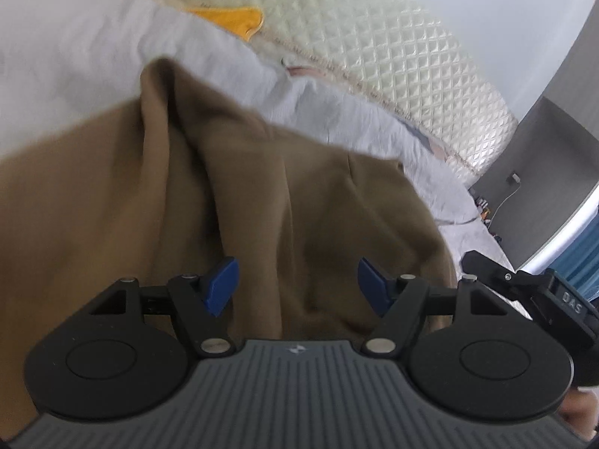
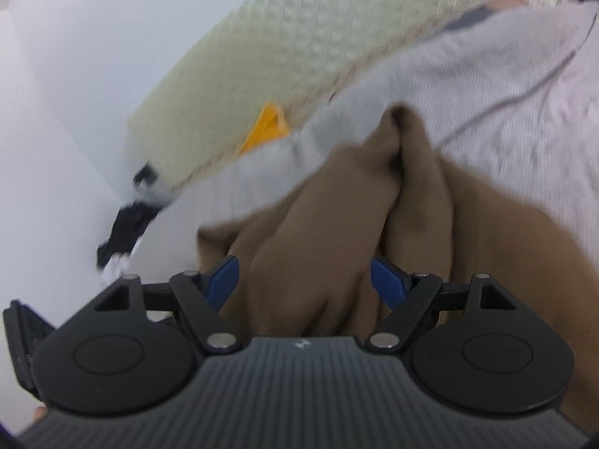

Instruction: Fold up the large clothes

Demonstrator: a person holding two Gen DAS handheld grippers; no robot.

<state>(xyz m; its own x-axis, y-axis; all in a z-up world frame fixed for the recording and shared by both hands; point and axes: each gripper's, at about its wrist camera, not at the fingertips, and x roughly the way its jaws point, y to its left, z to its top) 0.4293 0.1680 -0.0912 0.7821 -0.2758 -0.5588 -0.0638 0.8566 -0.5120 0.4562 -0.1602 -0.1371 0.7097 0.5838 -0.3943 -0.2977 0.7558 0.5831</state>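
A large brown garment [image 1: 232, 202] lies bunched in folds on a pale grey bedsheet [image 1: 75, 56]. My left gripper [image 1: 297, 284] is open, its blue fingertips [image 1: 222, 284] spread wide just above the cloth, with brown fabric between and below them. In the right wrist view the same brown garment [image 2: 374, 232] rises in a ridge ahead. My right gripper [image 2: 305, 284] is open too, its blue fingertips [image 2: 387, 284] apart with a thick fold of cloth lying between them. The right gripper's body shows at the right edge of the left wrist view [image 1: 539, 295].
A cream quilted headboard [image 1: 374, 45] runs behind the bed. A yellow item [image 1: 239, 18] lies at the headboard's foot, also seen in the right wrist view [image 2: 267, 131]. Dark and white clothes [image 2: 123, 232] are piled at the left. A grey wall with a cable [image 1: 516, 183] stands at right.
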